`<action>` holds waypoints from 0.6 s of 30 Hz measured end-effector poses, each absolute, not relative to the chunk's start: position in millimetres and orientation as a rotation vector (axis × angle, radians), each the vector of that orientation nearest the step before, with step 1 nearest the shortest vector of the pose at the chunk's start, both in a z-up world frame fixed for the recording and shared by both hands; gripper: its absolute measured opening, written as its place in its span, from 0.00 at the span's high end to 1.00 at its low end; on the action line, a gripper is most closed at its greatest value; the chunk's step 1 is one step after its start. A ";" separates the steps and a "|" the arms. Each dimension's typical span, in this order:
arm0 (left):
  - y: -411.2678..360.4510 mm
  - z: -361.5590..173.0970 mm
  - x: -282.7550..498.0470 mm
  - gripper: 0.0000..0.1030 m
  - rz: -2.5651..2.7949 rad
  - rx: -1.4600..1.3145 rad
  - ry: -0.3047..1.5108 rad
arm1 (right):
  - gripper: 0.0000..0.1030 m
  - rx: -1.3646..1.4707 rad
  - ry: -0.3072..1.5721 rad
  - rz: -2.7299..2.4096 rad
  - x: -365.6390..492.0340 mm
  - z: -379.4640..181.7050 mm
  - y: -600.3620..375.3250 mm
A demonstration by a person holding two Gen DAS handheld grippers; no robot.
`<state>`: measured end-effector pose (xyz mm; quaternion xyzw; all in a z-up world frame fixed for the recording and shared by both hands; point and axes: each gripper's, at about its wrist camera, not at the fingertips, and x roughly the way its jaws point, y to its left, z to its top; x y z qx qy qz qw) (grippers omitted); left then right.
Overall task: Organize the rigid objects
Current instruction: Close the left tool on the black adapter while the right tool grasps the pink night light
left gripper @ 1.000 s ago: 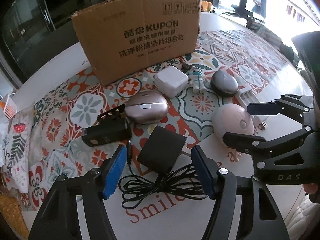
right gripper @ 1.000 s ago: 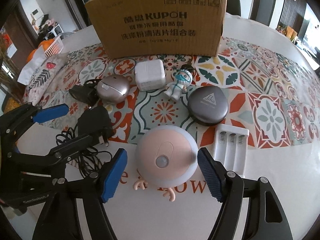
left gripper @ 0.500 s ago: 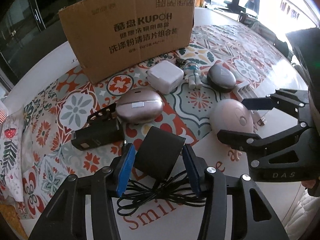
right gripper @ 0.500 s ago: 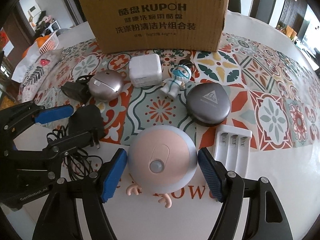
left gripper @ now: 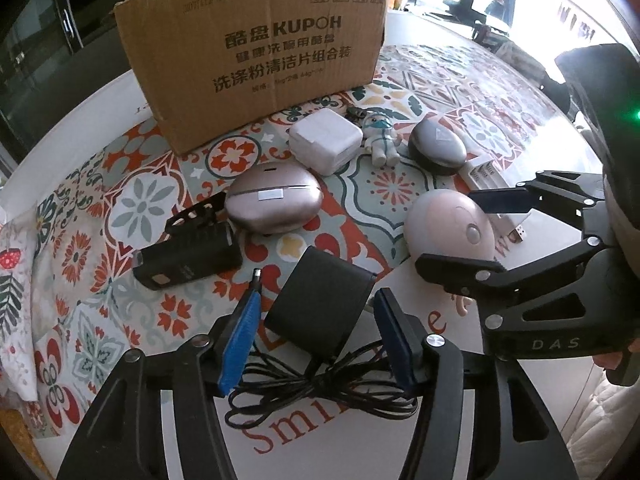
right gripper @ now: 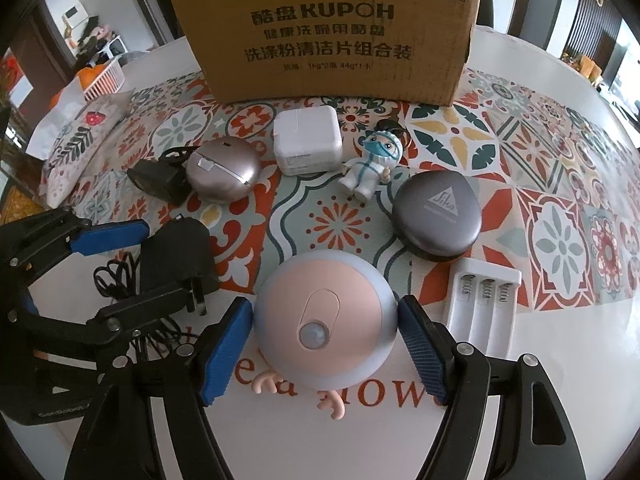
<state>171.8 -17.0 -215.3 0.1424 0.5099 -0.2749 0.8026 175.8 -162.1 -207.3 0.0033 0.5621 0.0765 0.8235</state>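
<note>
While both tongs point down at the counter [right gripper: 560, 340]:
Landmark: one cardboard box [right gripper: 328, 32], at the far side.
Before box: one white charger [right gripper: 307, 145], one figurine [right gripper: 372, 168], two oval cases.
Left tongs [left gripper: 316, 332]: opening, astride black adapter [left gripper: 320, 300], pads clear.
Right tongs [right gripper: 326, 344]: apart, flanking pink dome light [right gripper: 324, 320].
Beside light: one battery holder [right gripper: 482, 312].

- Left wrist view looks steeply down, close over the black adapter [left gripper: 320, 300], facing the cardboard box [left gripper: 256, 48].
- Right wrist view, equally close, sits above the pink dome [right gripper: 324, 320].
- Both share the patterned surface [right gripper: 560, 160].
</note>
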 end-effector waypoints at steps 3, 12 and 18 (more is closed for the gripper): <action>-16.4 -216.8 172.7 0.41 -0.603 0.291 1.092 | 0.27 0.016 1.204 0.164 177.8 -211.0 -161.0; -16.5 -218.1 170.5 0.32 -0.648 0.280 1.160 | 0.27 0.023 1.204 0.171 179.8 -217.2 -155.8; -18.5 -214.5 169.6 0.28 -0.621 0.356 1.199 | 0.27 0.049 1.213 0.183 179.8 -216.6 -157.1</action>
